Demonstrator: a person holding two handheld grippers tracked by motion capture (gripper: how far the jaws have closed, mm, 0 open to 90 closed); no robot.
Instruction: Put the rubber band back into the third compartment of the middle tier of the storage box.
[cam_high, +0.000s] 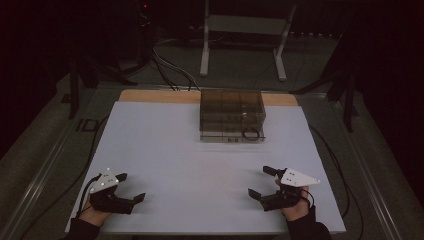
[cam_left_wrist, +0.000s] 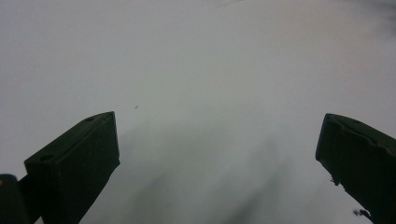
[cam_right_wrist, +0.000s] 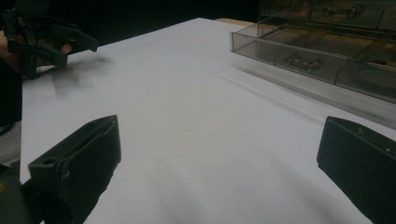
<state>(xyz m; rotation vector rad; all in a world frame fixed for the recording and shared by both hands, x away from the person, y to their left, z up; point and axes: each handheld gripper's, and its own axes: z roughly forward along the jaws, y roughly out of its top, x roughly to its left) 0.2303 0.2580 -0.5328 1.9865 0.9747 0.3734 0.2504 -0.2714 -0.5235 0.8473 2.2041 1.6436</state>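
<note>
The smoked clear organizer box sits in the upper middle of the high view, at the far edge of the white table, and it is the nearest thing to either tool. Its long axis runs left to right across the frame, with the front wall facing the person. A dark ring lies in its front right compartment, just behind that wall; small metal pieces show in another front compartment in the right gripper view, too blurred to name.

The right gripper is at the lower right of the high view, fingers spread wide and holding nothing. From it the box lies up and slightly to the left in the frame, well apart, with bare table between. In the right gripper view the box fills the upper right corner, so the fingers point left of it rather than at it.

The left gripper is at the lower left of the high view, also spread open and empty, its own camera looking down at bare table. The box lies up and far to the right of it.

By my reading the right hand is the nearer one, and a reach would mean swinging it toward the box's front right corner, where the ring lies.
</note>
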